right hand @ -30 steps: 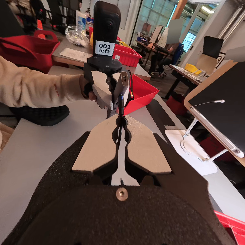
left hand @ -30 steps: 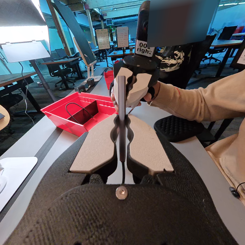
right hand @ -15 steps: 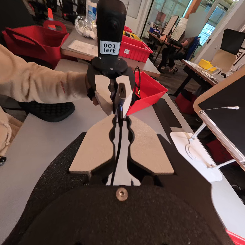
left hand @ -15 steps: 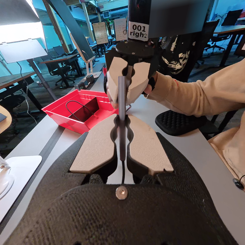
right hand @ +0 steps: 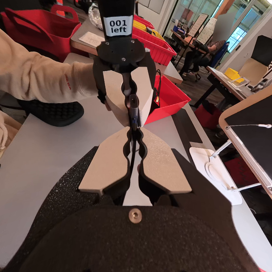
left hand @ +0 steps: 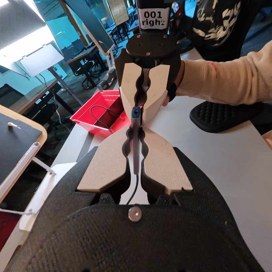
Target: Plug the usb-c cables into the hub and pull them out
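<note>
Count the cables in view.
3: a black cable clamped in the right gripper; the lead of the hub, trailing through the left gripper; a looped cable in the red bin. The bin may hide more.

Printed tags and small lettering

A white tag (left hand: 153,18) with black print sits on the right gripper (left hand: 138,120) post, and a twin tag (right hand: 118,26) on the left gripper (right hand: 134,122). The sleeve (right hand: 44,79) bears small red lettering. The boards (right hand: 198,28) and the paper sheet (right hand: 91,39) are too small to read.
</note>
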Demonstrator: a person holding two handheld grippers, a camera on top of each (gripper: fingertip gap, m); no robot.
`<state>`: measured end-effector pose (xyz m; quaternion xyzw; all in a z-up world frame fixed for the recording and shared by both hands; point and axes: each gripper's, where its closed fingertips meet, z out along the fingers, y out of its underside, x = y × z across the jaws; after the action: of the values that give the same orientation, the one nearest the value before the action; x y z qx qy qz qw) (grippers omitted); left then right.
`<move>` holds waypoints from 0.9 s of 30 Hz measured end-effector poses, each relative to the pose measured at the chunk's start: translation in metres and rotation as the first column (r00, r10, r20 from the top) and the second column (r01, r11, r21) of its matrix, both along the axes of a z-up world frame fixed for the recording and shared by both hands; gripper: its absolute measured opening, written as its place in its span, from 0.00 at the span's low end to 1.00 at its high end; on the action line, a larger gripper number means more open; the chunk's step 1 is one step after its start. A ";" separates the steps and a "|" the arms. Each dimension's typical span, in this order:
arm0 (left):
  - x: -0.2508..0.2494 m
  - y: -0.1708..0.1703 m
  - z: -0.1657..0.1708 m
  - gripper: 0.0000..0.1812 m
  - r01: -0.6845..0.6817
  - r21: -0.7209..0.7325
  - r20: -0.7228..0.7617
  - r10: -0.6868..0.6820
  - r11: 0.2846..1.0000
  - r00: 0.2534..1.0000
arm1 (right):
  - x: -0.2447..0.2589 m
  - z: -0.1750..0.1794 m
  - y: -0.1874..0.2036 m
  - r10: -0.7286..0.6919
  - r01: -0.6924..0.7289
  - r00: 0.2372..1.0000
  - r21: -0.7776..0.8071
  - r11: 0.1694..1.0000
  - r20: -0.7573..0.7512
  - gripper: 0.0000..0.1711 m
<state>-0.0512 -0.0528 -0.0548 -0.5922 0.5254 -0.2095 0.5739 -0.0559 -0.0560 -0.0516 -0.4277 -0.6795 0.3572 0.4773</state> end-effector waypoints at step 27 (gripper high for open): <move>-0.087 -0.033 0.115 0.05 -0.195 0.113 0.344 0.146 0.974 0.928 | 0.051 0.075 0.009 0.007 -0.007 0.956 0.000 1.000 -0.292 0.04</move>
<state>-0.1381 -0.0859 0.0599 -0.5482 0.3809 -0.2173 0.7122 -0.0051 -0.0470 0.0230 -0.3682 -0.6027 0.4186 0.5708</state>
